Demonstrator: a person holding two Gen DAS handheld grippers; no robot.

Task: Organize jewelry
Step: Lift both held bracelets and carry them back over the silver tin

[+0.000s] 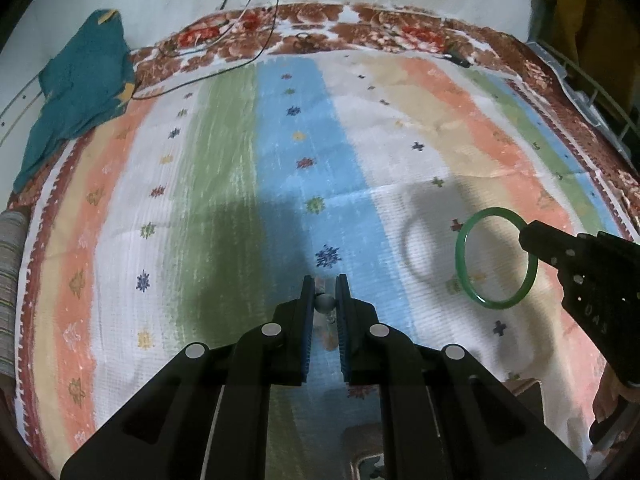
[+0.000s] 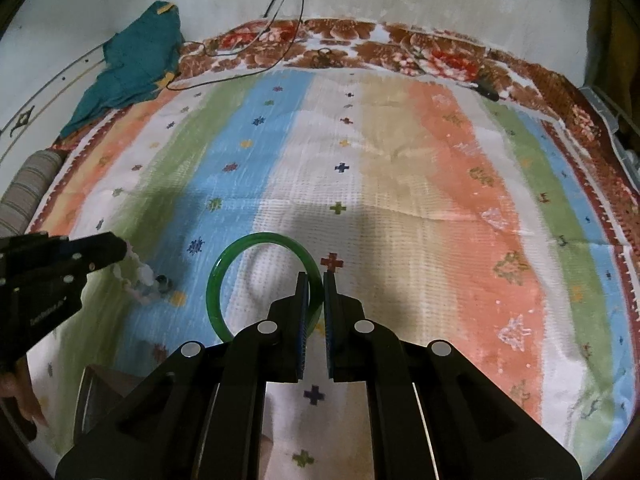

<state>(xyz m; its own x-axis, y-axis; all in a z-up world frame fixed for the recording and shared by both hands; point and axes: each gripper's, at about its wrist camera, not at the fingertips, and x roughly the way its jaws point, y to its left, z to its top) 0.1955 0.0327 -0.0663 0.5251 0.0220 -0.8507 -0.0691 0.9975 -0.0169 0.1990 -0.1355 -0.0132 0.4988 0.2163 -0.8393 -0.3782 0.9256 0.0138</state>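
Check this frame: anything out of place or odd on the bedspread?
Nothing damaged. A teal cloth lies crumpled at the far left corner, and thin cables trail over the bedspread edge; neither belongs with the jewelry.

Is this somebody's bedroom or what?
Probably a bedroom at home. A striped sheet with a flowery border covers what looks like a bed, a teal cloth lies crumpled at its edge, and thin wires hang down the plain wall.

A striped cloth in green, blue, white and orange covers the bed. At its far left corner a teal garment lies crumpled, and thin dark cables trail over the floral far edge.
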